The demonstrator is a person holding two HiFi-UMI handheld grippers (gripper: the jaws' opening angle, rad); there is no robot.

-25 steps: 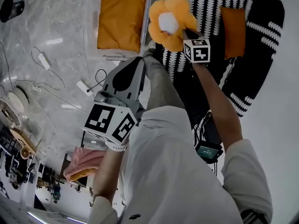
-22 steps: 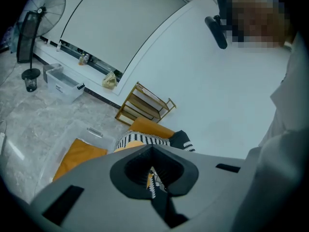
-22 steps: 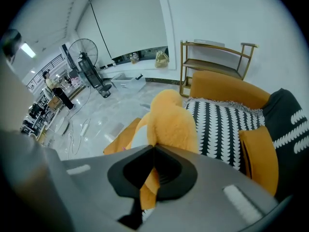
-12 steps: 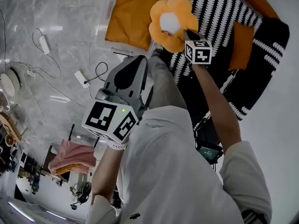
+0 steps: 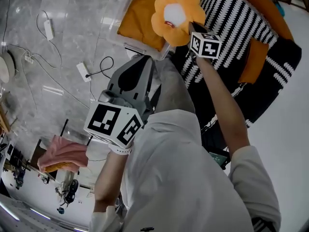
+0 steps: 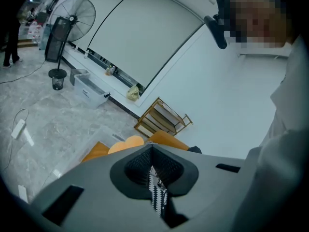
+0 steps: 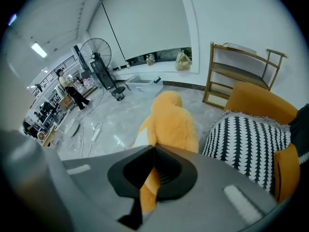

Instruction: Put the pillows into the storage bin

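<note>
Right gripper [image 5: 191, 28] stays clenched on the flower pillow [image 5: 175, 14]. The pillow has shifted from beside the storage bin [image 5: 135, 46] to over the bin's right rim, upper centre of frame. Left gripper [image 5: 144, 62] is closed and empty. Judgement: release is imminent.

Three pillows: one flower-shaped pillow [image 5: 176, 14] pinched in the right jaws, one plain orange pillow [image 5: 140, 18] just beyond them inside the bin, and one small orange pillow [image 5: 256, 62] to the right of those jaws on the throw. One clear storage bin [image 5: 135, 45]. One black-and-white throw [image 5: 227, 28]. Two grippers: the left gripper [image 5: 145, 64] and the right gripper [image 5: 190, 25]. Two white power strips [image 5: 83, 71] on the floor, left of the left jaws. One standing fan [image 6: 72, 18] and one wooden rack [image 6: 161, 120], far beyond the left jaws.
</note>
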